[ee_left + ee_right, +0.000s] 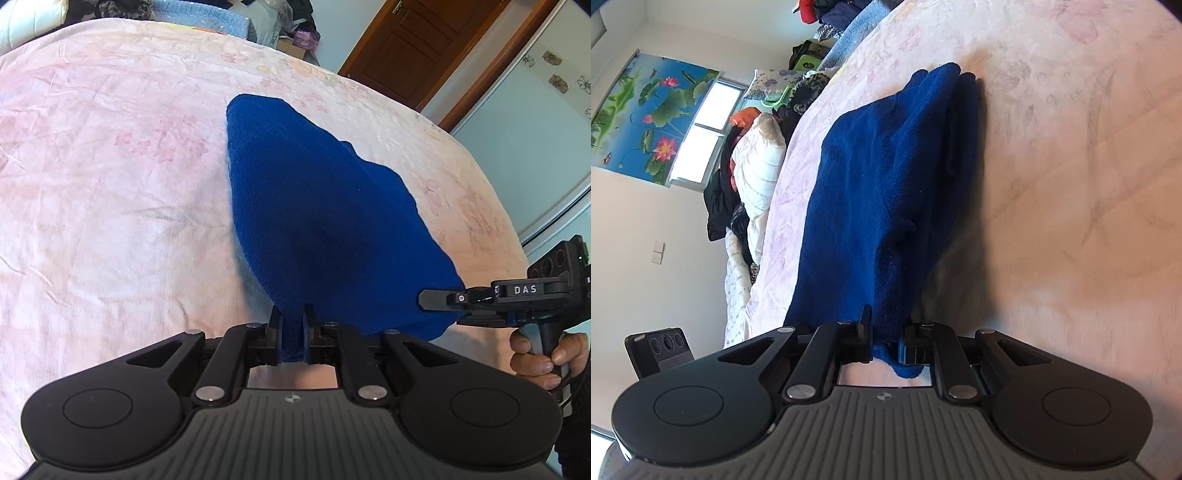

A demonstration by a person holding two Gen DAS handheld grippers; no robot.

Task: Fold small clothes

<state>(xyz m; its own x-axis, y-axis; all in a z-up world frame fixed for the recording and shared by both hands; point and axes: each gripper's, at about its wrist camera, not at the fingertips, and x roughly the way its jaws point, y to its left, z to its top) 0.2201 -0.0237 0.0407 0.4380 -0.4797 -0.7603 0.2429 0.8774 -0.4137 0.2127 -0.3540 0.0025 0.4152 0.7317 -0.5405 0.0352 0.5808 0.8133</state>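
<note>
Left gripper clamped on a pinch of blue knit garment at lower centre; right gripper likewise clamped, lower centre; draped over pink bedsheet; could slip free, or fold skewed through uneven pulling.

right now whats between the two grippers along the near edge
Only the blue knit garment: its near hem spans from the left gripper to the right gripper, both pinching it. The left wrist view shows this, with the pink bedsheet underneath.
</note>
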